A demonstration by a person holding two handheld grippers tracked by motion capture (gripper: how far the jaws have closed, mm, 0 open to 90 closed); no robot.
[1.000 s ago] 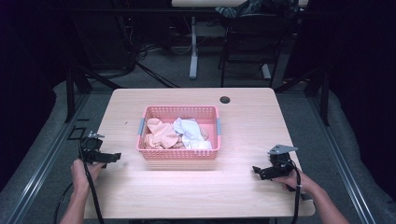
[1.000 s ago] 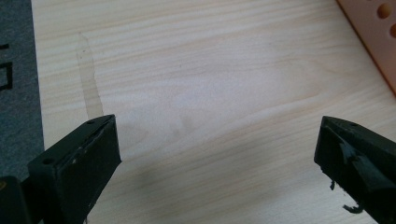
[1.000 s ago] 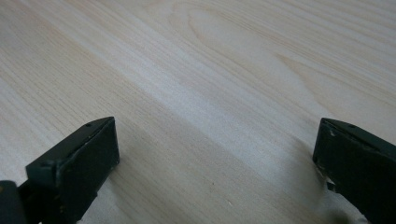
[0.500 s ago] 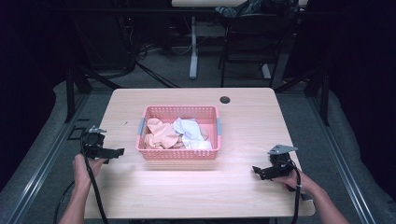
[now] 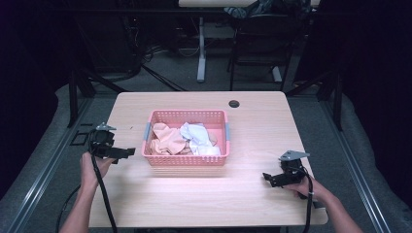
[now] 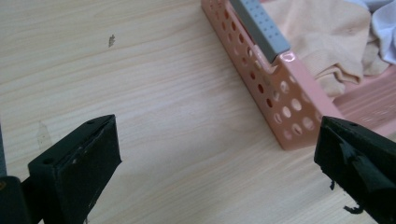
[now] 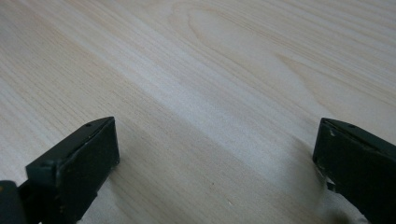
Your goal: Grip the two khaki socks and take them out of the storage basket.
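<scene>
— Pale wood all over: the desk [image 5: 204,194] is bare along its left edge, where the left hand-held gripper [image 5: 127,152] hangs just over the boards. What stands next to it?

— A pink basket [image 5: 185,159], just to its right. In the left gripper view the jaws are spread wide with nothing between them, and the basket's perforated near corner [image 6: 285,100] sits between them farther off, apart from both. A grey handle strip [image 6: 261,25] runs along that rim.

— And inside?

— Peach cloth [image 5: 167,138] on the left half, white cloth [image 5: 197,138] on the right, both heaped below the rim. They lie touching in the middle.

— Anything behind the basket?

— A small dark round hole [image 5: 234,103] near the far edge, well apart from the basket. Open wood lies on each side of it.

— Then the right side?

— A broad clear stretch of boards runs from the basket to the right hand-held gripper [image 5: 266,177], which sits low near the front right corner, held by the right hand [image 5: 303,187]. Its jaws are also wide apart and hold nothing; the right gripper view has plain wood grain [image 7: 210,93] between them. A black cable [image 5: 307,213] trails back past the front edge.

— Beyond the desk?

— Grey floor [image 5: 170,73], dark frame legs and a white table leg [image 5: 201,53] behind.
</scene>
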